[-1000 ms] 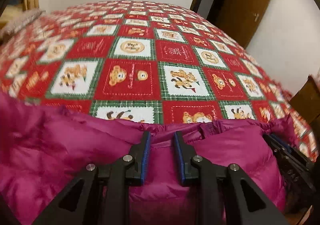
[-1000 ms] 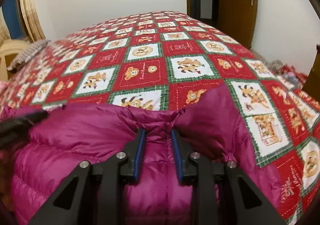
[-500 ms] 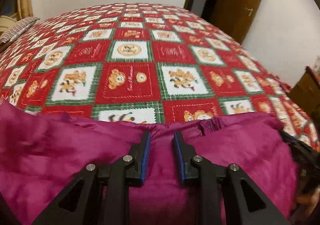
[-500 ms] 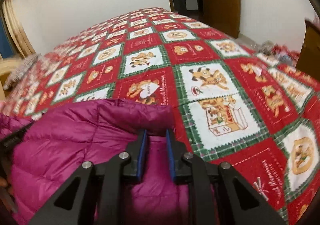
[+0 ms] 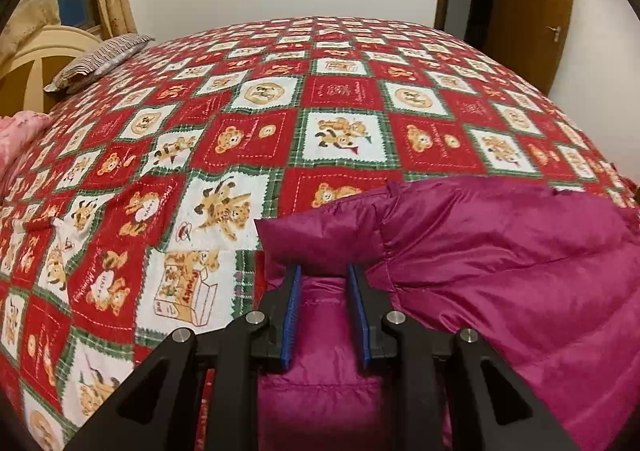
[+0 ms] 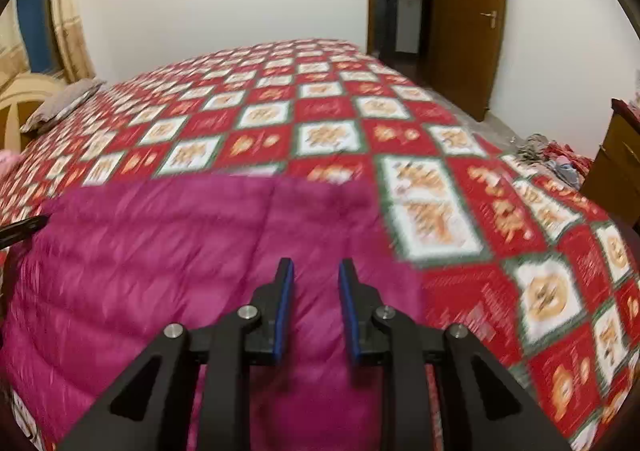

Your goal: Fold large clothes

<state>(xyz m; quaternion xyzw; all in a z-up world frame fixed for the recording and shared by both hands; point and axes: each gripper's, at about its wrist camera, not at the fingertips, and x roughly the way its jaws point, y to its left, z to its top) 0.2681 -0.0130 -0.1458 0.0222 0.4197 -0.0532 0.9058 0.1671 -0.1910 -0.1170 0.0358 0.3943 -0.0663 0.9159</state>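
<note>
- Your left gripper (image 5: 323, 275) sits lowest in its view, jaws spread with magenta fabric filling the gap between the blue pads. A fold of the jacket (image 5: 480, 251) bulges just past the fingertips. Whether the pads are pressing cloth or merely straddling it cannot be told from this view.
- Your right gripper (image 6: 315, 271) hovers above the quilted panel of the jacket (image 6: 180, 251), jaws parted and nothing between them. Treat this hand as free. The view is motion-blurred, so confirm its height over the fabric before you commit.
- The jacket lies on the near part of the bedspread (image 5: 340, 99), bulky and puffed rather than flat. In the left view its sleeve or hem edge is turned over onto the body, which suggests a fold in progress; padded cloth tends to spring back, so expect to press it down.
- At the left edge of the right view, a dark finger tip (image 6: 24, 227), probably of your other gripper, touches the jacket's far side. Judged from this, the two hands bracket the garment so that each controls one side.
- Beyond the jacket, the bedspread gives room to lay the folded bundle.
- Farthest back, a striped pillow (image 5: 100, 59) rests at the headboard end and a wooden door (image 6: 468, 23) stands by the white wall; neither bears on the fold.
</note>
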